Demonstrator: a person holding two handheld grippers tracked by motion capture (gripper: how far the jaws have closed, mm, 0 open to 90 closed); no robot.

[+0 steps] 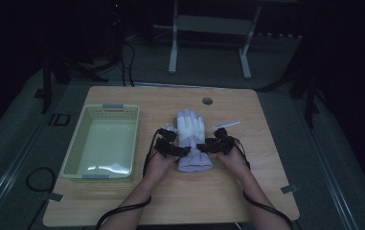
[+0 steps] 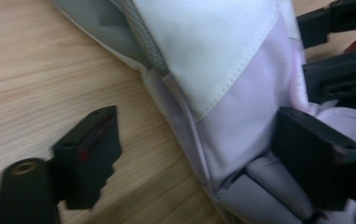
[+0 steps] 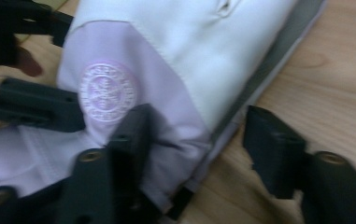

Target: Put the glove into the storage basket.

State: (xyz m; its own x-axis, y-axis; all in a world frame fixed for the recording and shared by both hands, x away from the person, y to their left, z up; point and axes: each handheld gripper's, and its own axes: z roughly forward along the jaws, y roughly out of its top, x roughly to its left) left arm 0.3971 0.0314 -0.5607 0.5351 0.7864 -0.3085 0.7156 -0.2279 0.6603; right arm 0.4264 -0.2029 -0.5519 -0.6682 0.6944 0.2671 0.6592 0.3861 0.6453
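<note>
while on desk (image 1: pixel 247 191): glove (image 1: pixel 192 139) flat beside basket (image 1: pixel 104 141)
left gripper (image 1: pixel 180 151): jaws spread, straddling cuff edge
right gripper (image 1: pixel 205 146): jaws spread likewise

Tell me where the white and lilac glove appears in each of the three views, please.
High view: the glove lies at table centre, between both grippers.
Left gripper view: upper right, over the right jaw.
Right gripper view: upper left, over the left jaw.
Shared landmark: the wooden table.

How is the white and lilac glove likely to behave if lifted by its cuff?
The glove looks like soft stitched fabric, so it would probably droop. It lies flat, so it is unlikely to roll. It is probably light.
</note>
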